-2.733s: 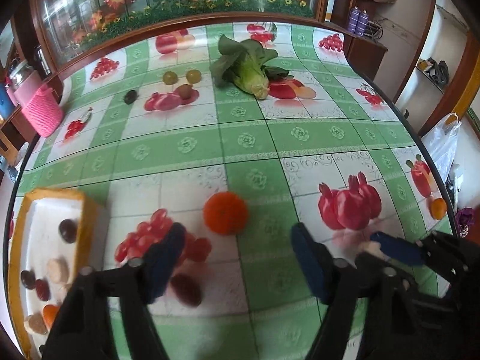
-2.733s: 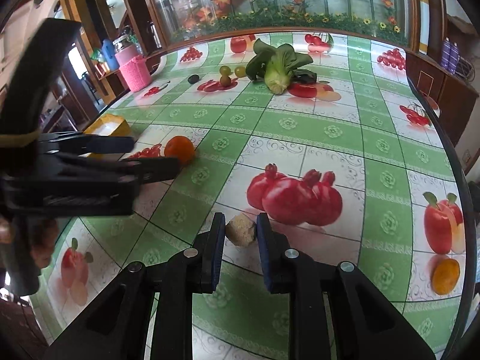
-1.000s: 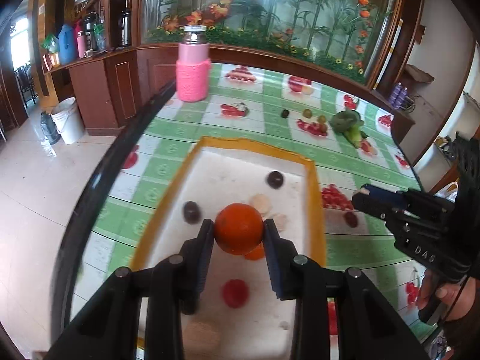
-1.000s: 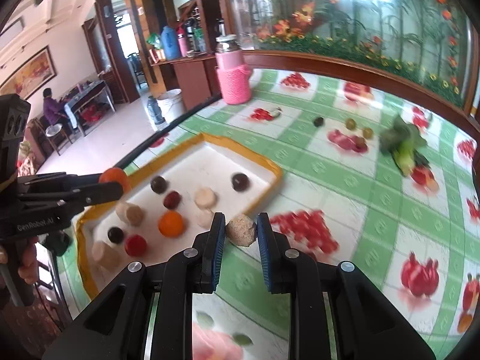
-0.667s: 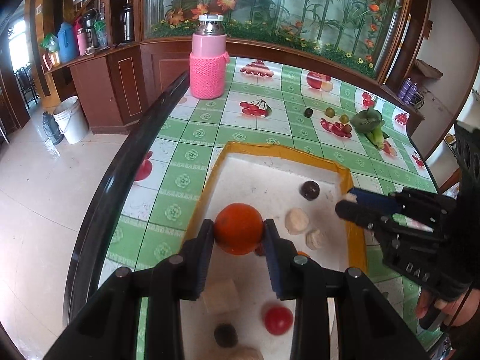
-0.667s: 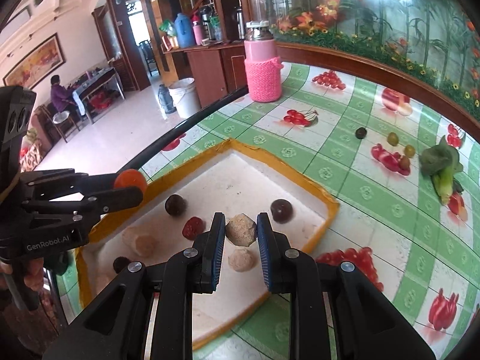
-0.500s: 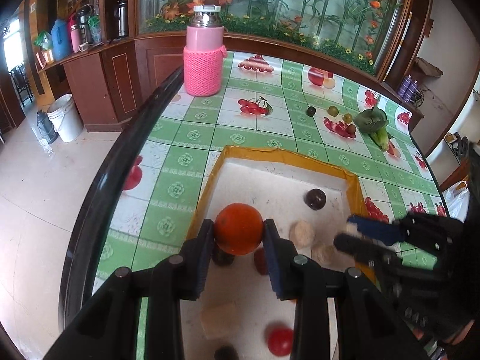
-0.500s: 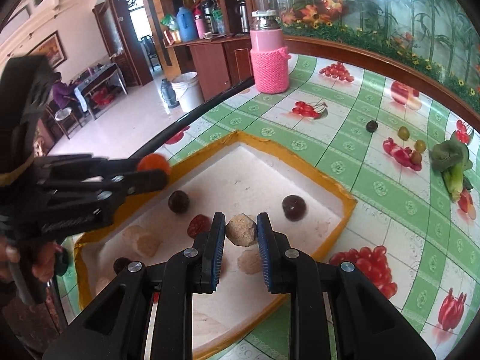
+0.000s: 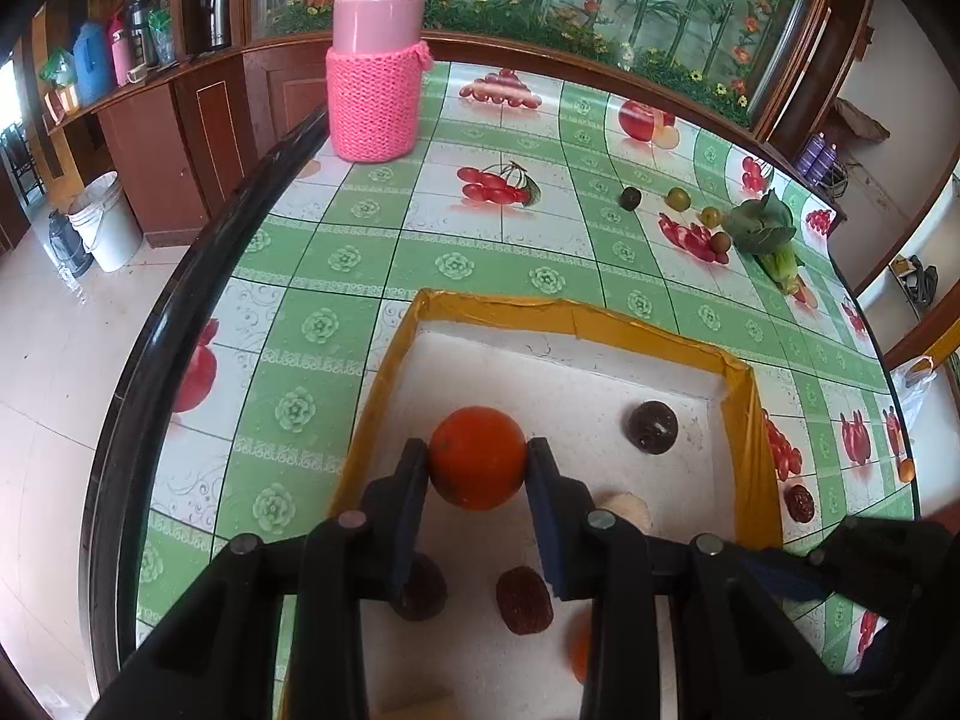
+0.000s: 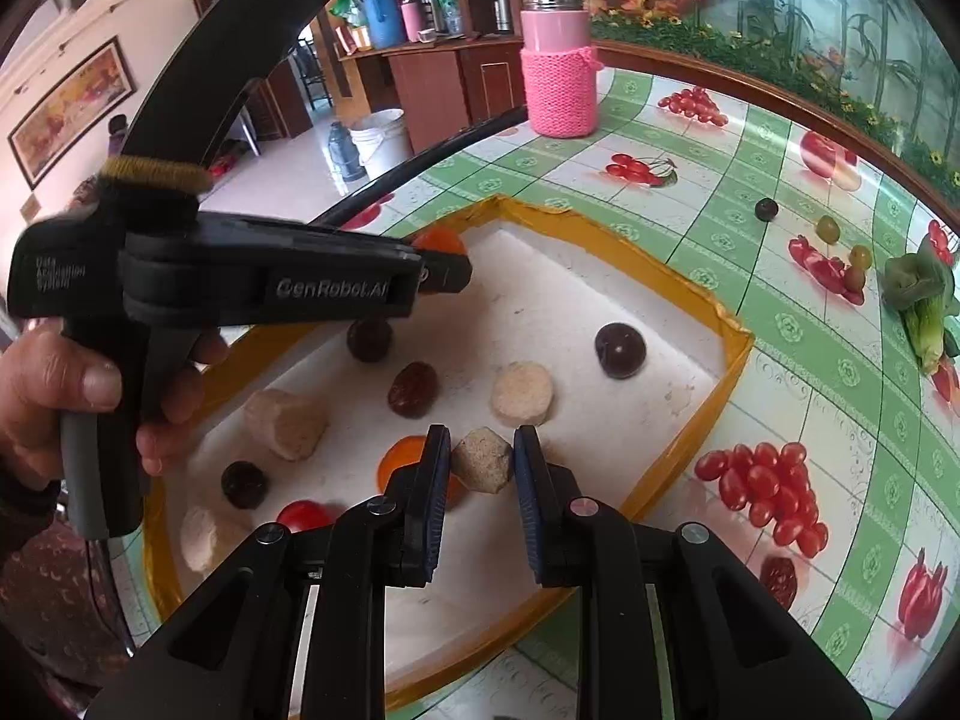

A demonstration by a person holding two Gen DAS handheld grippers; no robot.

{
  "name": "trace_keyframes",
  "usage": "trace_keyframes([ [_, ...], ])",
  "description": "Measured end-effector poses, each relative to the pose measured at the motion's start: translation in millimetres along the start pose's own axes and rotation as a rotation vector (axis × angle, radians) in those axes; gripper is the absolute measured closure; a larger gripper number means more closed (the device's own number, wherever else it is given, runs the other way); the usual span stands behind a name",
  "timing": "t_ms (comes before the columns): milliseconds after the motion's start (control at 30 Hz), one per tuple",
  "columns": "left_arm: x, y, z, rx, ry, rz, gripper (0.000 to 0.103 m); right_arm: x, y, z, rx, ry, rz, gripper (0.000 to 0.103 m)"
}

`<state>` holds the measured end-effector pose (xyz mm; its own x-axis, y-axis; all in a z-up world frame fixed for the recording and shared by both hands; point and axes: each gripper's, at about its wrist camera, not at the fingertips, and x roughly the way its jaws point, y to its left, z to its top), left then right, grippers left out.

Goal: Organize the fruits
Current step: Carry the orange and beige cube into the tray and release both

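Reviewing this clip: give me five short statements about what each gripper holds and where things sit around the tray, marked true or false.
1. The left gripper is shut on the orange. True.
2. The right gripper is open and holds nothing. False: it is shut on a beige chunk.
3. The pink flask stands inside the tray. False: it stands on the table beyond it.
4. A dark round fruit lies in the tray. True.
5. The leafy vegetable lies in the tray. False: it lies on the tablecloth outside.

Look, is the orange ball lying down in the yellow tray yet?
No, the orange is clamped between the left gripper fingers, held above the tray.
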<state>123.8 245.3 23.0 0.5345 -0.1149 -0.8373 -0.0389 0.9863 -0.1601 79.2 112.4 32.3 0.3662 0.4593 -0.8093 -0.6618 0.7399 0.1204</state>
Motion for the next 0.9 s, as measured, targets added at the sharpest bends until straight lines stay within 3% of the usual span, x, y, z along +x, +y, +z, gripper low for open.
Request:
trace_keyframes([
  [200,10,7,3,-0.003,0.020,0.006,0.067,14,-20,20,0.033,0.007,-0.037,0.082],
  [600,23,7,6,0.026,0.034,0.009,0.067,33,-40,22,0.070,0.054,-0.078,0.082],
  [900,26,5,5,0.039,0.026,0.019,0.066,41,-38,23,0.012,0.047,-0.136,0.082],
])
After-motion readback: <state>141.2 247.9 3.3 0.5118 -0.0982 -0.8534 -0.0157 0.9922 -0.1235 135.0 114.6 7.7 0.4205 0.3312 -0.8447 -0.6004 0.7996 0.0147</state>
